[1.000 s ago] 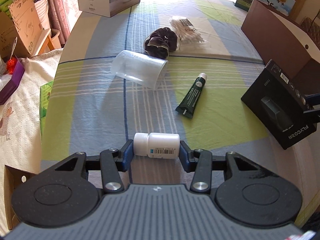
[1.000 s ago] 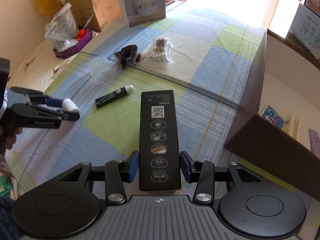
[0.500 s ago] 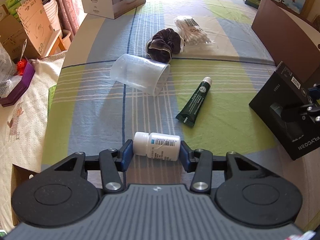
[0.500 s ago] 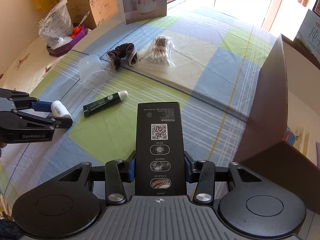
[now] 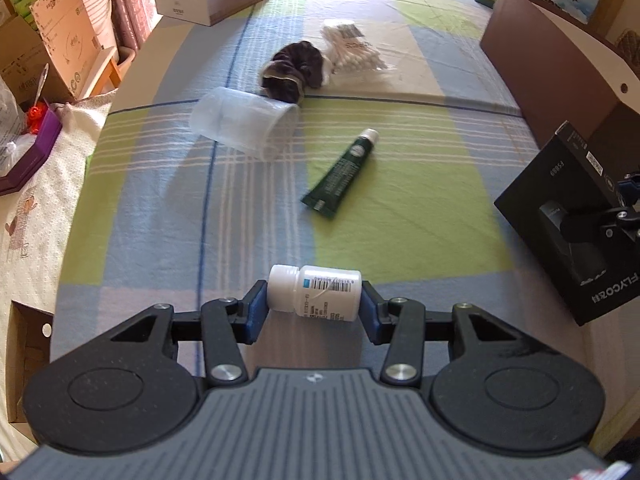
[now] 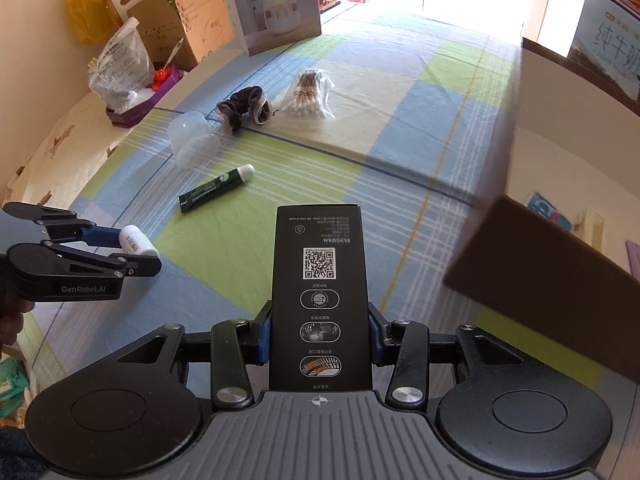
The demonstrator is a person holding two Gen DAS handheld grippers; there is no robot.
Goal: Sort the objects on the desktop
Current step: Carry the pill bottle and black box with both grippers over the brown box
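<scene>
My left gripper is shut on a white pill bottle, held sideways above the checked cloth; both also show in the right wrist view, the gripper and the bottle. My right gripper is shut on a black FLYCO box, held lengthwise above the cloth; the box shows at the right of the left wrist view. On the cloth lie a green tube, a clear plastic cup on its side, a dark scrunchie and a bag of cotton swabs.
An open brown cardboard box stands at the right, its near wall close to my right gripper. A white humidifier carton stands at the far end. Cartons, bags and a purple box crowd the left side beyond the cloth.
Both grippers have lifted and pulled back a little with their loads. The black box has come nearer the brown box's near wall. The things on the cloth have not moved.
</scene>
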